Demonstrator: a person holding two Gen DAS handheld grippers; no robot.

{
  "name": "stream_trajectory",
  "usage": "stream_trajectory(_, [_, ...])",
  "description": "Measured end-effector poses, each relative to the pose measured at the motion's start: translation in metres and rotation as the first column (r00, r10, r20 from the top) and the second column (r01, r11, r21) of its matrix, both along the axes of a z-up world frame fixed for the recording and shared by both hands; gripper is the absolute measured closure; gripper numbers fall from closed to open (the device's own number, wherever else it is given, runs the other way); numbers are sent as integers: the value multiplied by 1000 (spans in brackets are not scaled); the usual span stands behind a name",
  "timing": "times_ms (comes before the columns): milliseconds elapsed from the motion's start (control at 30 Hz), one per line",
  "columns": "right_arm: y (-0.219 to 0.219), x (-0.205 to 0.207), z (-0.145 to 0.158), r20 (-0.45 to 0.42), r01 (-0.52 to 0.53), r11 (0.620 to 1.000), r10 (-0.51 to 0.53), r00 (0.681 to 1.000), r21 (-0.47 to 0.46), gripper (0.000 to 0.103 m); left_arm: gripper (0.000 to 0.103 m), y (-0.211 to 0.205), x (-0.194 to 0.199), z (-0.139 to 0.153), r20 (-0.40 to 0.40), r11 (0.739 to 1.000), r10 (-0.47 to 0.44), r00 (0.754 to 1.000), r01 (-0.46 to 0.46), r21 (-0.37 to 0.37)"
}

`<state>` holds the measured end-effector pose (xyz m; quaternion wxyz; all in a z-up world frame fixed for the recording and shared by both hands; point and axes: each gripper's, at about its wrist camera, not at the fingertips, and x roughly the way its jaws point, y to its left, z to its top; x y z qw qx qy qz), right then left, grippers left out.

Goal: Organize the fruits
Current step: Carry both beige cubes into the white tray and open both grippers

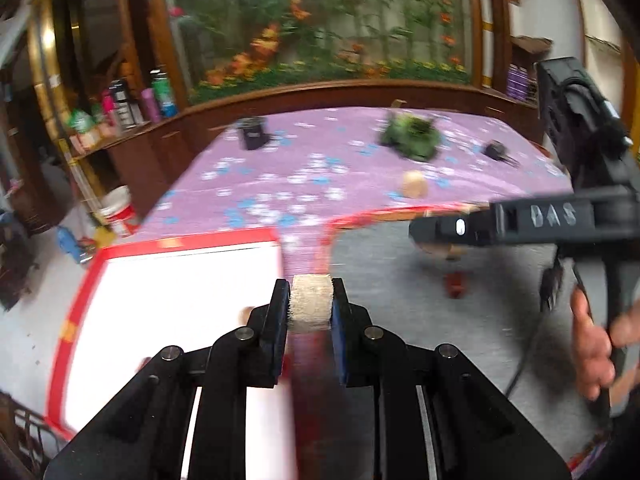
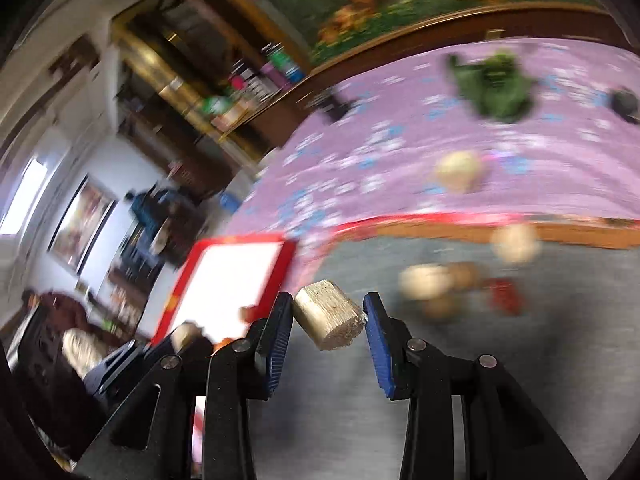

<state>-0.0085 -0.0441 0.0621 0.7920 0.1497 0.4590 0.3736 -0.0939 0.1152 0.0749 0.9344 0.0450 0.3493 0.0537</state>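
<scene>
Purple flowered cloth [image 1: 304, 168] covers the bed-like surface beyond, and on it lie a green lump [image 1: 412, 136], a dark jar [image 1: 252, 132], a small black thing [image 1: 498, 150] and one pale round fruit [image 1: 414, 184]. Nearer, a grey mat [image 2: 400, 400] with a red-orange edge carries a loose cluster of fruits [image 2: 452, 284], pale, brown and red, too blurred to name. Left of it lies a white tray [image 1: 180, 300] with a red rim, which I judge to be the sorting place. The left tool [image 1: 310, 304] is closed snugly on a pale cylinder [image 1: 311, 300], pads flat against both sides, held above the gap between tray and mat. The right tool [image 2: 328, 320] holds a second pale block [image 2: 328, 314], but its pads only pinch it at a slant, one corner at each side, and the hold looks insecure. Both views are smeared, so the tools seem to be moving fast. To do this step well, I would slow down, carry the left piece low over the tray and lower it onto the tray before opening. The right piece needs the gentlest carry, kept level, since a tilted grip may let it twist out.
</scene>
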Motion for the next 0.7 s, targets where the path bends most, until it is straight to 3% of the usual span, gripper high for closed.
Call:
stream_trajectory(167, [81,-23,-3,-3,-154,988,154,988,12,66,86,55,-10,-7,9,990,138,990,-138,5])
stream_trajectory(367, [142,-50,-14,49,-237,968,241,969,-79,66,86,111,-19,-24,-16,962,272,962,-271,19])
stream_trajectory(633, [174,-70,-22,115,-263,949,285,952,-173,63,85,136,-18,-46,-71,933,361,930,-361,7])
stream_trajectory(700, [171,-70,-21,106,-269,951,286,952,-151,61,78,136,-19,-47,-81,929,369,926,-370,13])
